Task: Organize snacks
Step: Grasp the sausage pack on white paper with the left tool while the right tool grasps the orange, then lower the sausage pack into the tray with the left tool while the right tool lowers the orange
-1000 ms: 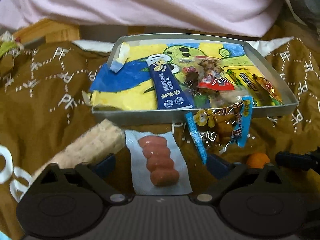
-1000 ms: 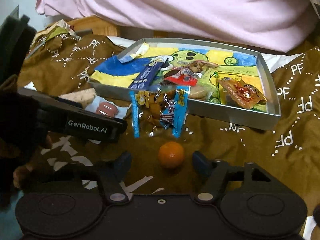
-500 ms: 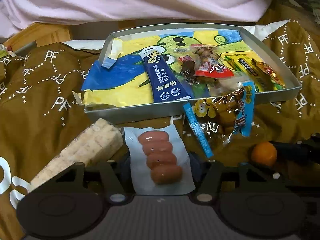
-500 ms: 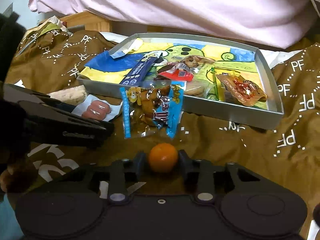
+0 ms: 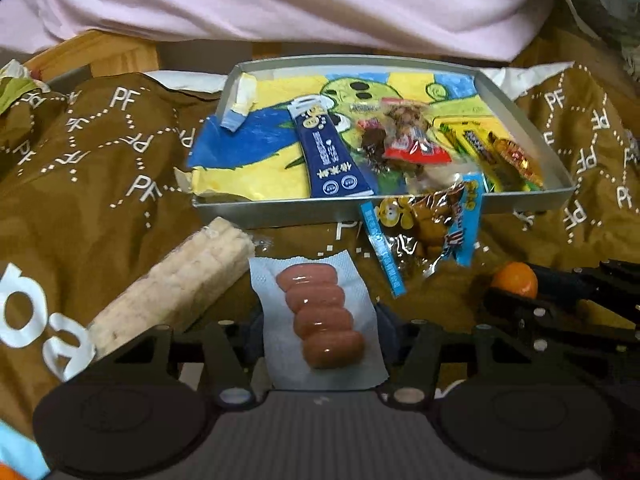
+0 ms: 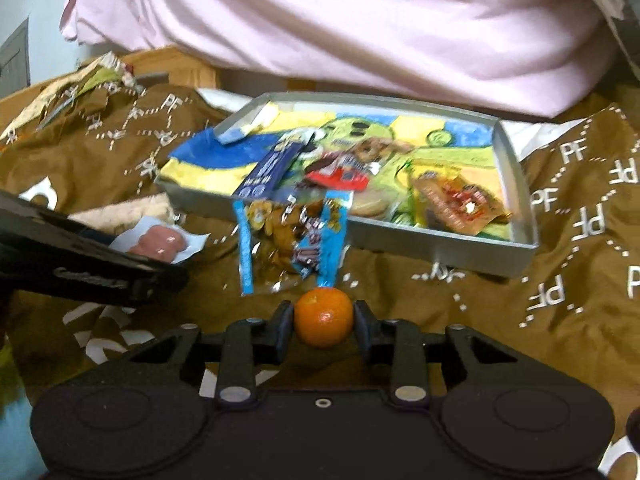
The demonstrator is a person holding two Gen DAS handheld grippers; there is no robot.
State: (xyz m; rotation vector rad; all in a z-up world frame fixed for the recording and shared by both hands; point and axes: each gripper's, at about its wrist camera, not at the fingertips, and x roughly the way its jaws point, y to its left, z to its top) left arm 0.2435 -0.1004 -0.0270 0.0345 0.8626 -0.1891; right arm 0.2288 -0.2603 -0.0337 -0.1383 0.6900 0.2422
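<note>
1. Between the closed-in pads of the right gripper (image 6: 324,318), the small orange (image 6: 324,317) is clamped at its widest part, so that rolling is prevented.
2. Between the pads of the left gripper (image 5: 322,332), the sausage pack (image 5: 320,318) is pinched at its edges.
3. Ahead of both tools, the metal tray (image 6: 516,184) is left as the evident destination.

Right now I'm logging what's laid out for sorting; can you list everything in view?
Tray: one, grey metal, on the brown cloth.
Lining picture: one, blue, yellow, green, inside tray.
Blue stick packet: one, in tray.
Red-wrapped snack: one, in tray.
Orange-brown packet: one, tray's right end.
Bear biscuit bag: one, blue-edged, leaning over tray's front wall.
Sausage pack: one, pink, on cloth.
Wafer bar: one, beige, left of sausages.
Mandarin: one, orange.
Left gripper: jaws closed around the sausage pack.
Right gripper: jaws gripping the mandarin.
</note>
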